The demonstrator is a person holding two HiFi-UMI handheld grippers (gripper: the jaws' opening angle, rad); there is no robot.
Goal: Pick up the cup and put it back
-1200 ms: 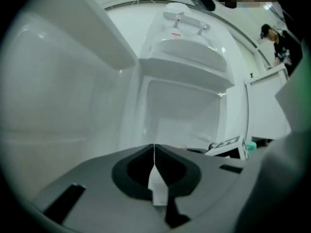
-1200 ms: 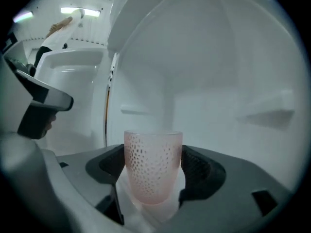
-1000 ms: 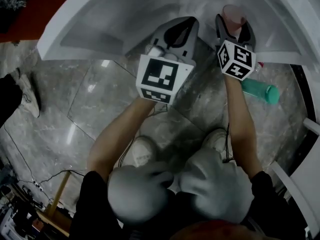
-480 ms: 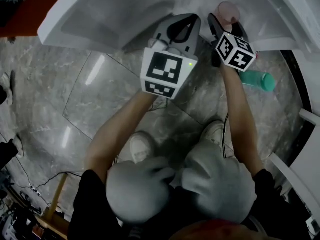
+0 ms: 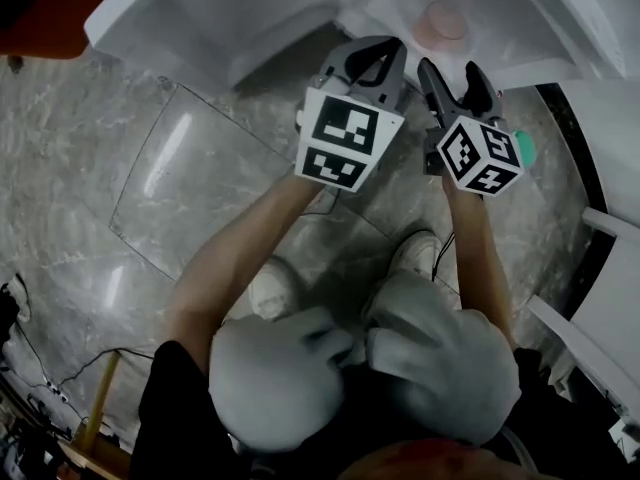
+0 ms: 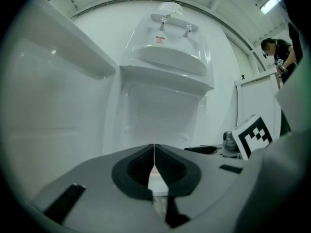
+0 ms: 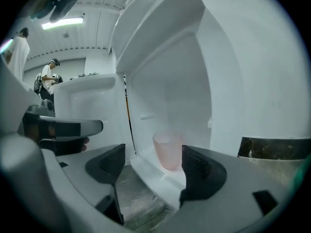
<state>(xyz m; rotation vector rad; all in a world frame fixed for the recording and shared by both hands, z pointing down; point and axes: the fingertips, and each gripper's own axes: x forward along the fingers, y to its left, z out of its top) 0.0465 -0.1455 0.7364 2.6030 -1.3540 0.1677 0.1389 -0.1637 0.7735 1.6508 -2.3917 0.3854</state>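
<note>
With the left hand-held gripper (image 6: 154, 161) clenched empty, the pink cup (image 7: 168, 151) could be toppled if the released right hand-held gripper (image 7: 153, 168) is advanced off-centre.

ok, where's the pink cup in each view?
Head view: the cup is at the top, right of centre, upright in the white unit, just beyond the right gripper.
Left gripper view: I can't make it out.
Right gripper view: low centre, seen between the open jaws, not gripped.
Shared landmark: the white unit, in all three views.
</note>
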